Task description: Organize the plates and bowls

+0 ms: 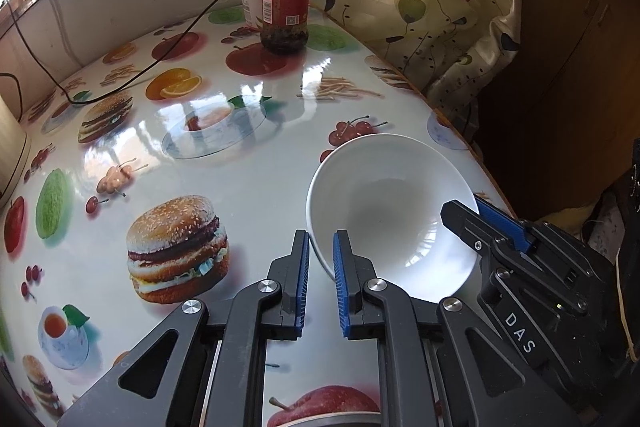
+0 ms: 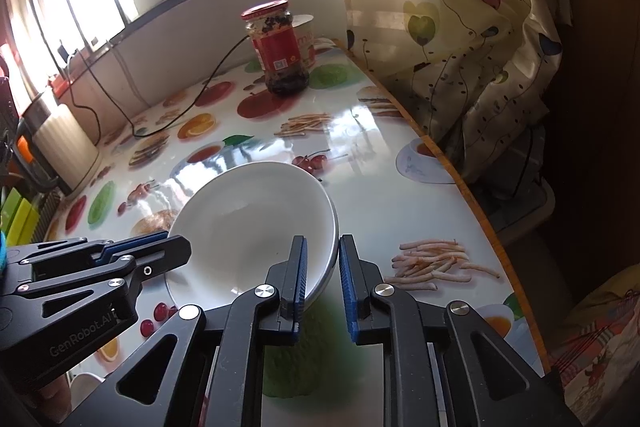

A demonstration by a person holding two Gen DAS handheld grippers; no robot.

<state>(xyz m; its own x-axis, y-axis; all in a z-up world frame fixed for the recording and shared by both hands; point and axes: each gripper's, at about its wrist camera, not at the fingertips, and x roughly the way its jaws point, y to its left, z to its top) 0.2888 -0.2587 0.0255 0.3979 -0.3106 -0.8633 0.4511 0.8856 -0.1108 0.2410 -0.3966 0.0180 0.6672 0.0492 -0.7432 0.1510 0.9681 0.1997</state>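
I hold the white bowl (image 1: 384, 215) from both sides — my left gripper (image 1: 321, 251) has its jaws nearly closed on the near rim, one pad inside and one outside, and my right gripper (image 2: 323, 259) pinches the opposite rim the same way. The bowl sits near the right edge of the fruit-print bench (image 1: 248, 163), tilted a little, with the red-lidded jar (image 1: 285, 5) well beyond it. I judge the grasp step done; next comes a level, two-sided lift — keeping both pinches even, so the slick rim does not slip.

"DAS" – right gripper (image 1: 466, 217), "GenRobot.AI" – left gripper (image 2: 176, 247)
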